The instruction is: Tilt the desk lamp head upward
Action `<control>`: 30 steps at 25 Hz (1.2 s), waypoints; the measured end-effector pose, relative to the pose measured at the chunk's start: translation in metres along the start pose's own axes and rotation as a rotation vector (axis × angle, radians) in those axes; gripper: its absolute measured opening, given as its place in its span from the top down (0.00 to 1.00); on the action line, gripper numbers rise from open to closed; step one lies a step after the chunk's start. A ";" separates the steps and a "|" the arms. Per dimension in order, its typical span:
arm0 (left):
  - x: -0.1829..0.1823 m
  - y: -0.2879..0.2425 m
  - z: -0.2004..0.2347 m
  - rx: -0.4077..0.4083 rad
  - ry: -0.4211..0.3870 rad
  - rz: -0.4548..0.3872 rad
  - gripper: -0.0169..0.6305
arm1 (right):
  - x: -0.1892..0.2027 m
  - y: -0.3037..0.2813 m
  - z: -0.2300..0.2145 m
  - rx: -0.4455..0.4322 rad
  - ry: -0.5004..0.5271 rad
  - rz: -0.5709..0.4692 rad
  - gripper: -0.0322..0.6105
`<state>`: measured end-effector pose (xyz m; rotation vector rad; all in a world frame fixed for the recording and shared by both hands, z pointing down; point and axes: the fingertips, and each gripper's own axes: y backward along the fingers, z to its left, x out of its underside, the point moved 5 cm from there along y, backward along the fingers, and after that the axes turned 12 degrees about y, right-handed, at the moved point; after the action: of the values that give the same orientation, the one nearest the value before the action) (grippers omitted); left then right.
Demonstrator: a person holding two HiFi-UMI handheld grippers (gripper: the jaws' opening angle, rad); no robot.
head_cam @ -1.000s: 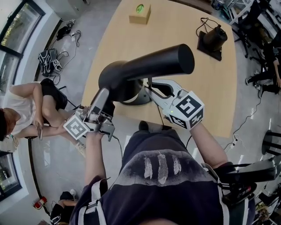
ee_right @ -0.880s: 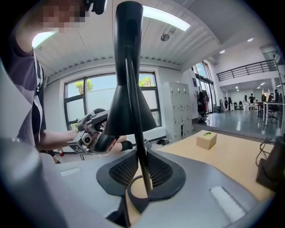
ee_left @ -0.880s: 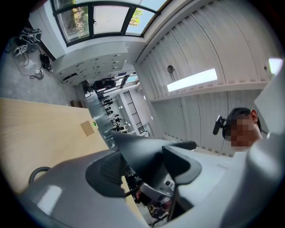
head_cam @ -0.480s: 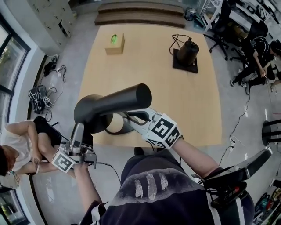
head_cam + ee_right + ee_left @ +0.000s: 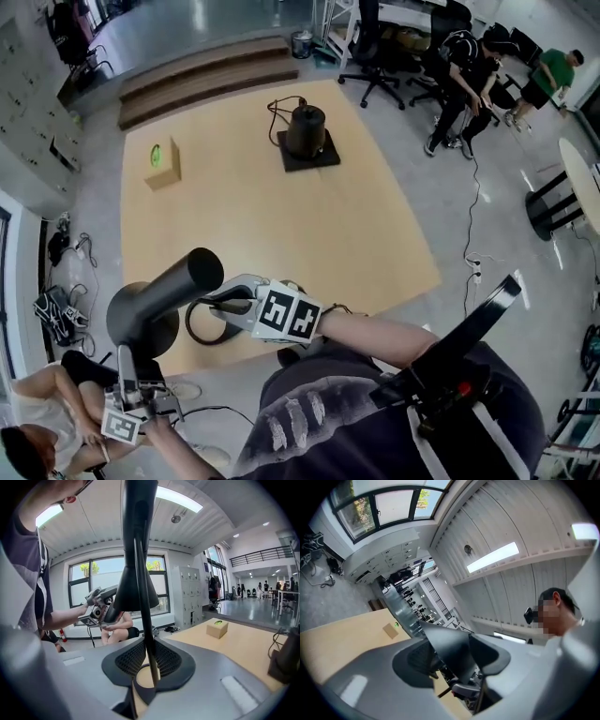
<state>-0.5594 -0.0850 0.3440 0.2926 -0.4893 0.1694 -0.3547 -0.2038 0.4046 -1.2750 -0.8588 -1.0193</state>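
A black desk lamp stands at the near left of the wooden table [image 5: 281, 216]. Its cone-shaped head [image 5: 164, 292] slants up to the right above the ring base [image 5: 208, 330]. My left gripper [image 5: 124, 358] comes from below at the head's wide lower end. In the left gripper view the head's rim [image 5: 452, 651] fills the gap between the closing jaws of the left gripper [image 5: 454, 657]. My right gripper [image 5: 216, 305] reaches in from the right. Its jaws are closing on the thin stem [image 5: 143, 620], which both pads touch at the right gripper's [image 5: 146, 667] tips.
A small cardboard box [image 5: 162, 161] with a green mark sits at the table's far left. A black device on a square pad [image 5: 307, 136] with a cable stands at the far middle. A person [image 5: 52, 427] sits on the floor left of the table. Office chairs and people are far right.
The head camera has swung to look farther across the table, so the lamp now sits lower left. Both grippers stay on the lamp. The lamp head looks tilted slightly steeper.
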 end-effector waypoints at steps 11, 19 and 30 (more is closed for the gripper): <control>-0.025 -0.006 -0.021 0.059 -0.111 -0.028 0.63 | 0.004 0.001 -0.004 0.014 -0.003 0.021 0.87; -0.051 -0.005 -0.044 0.046 -0.224 -0.016 0.63 | 0.001 -0.003 -0.001 0.023 -0.028 0.014 0.87; -0.061 -0.001 -0.080 0.036 -0.312 -0.022 0.63 | 0.004 -0.005 0.011 -0.029 -0.045 -0.009 0.86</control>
<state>-0.5771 -0.0664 0.2468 0.3615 -0.7920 0.1109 -0.3581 -0.1938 0.4112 -1.3239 -0.8884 -1.0165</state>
